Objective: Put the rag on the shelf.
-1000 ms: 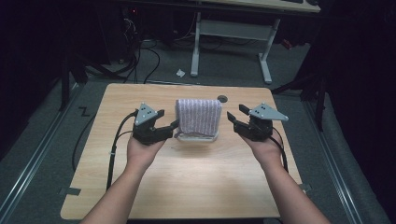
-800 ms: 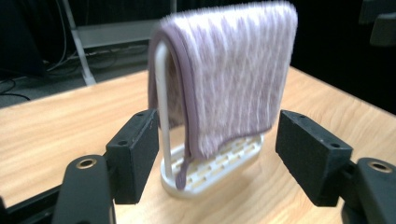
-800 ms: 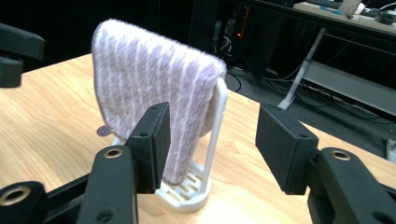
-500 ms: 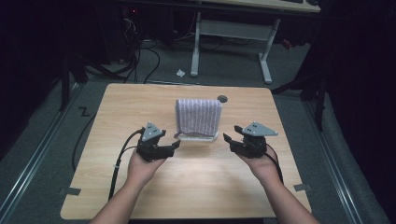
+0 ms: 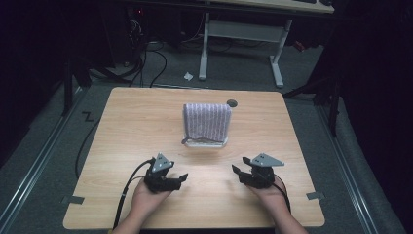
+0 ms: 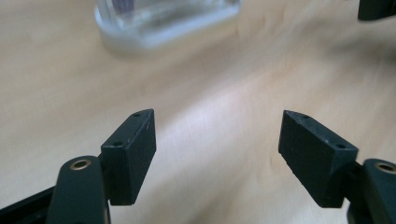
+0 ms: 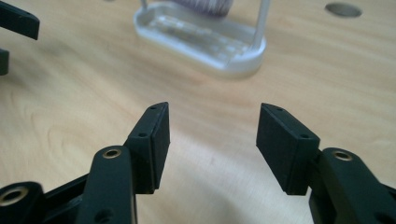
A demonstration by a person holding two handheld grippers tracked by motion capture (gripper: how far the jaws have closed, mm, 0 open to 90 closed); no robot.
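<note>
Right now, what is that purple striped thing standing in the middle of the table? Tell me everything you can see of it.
It looks like a cloth, pale purple with fine vertical stripes, soft and woven, draped over a small stand so that it hangs in an arch. A dark cord or edge trails at its lower left. The stand has thin upright rods and a pale, translucent oval base that rests flat on the wooden table, just near a round hole in the tabletop. Nothing else touches it; both grippers sit well short of it.
</note>
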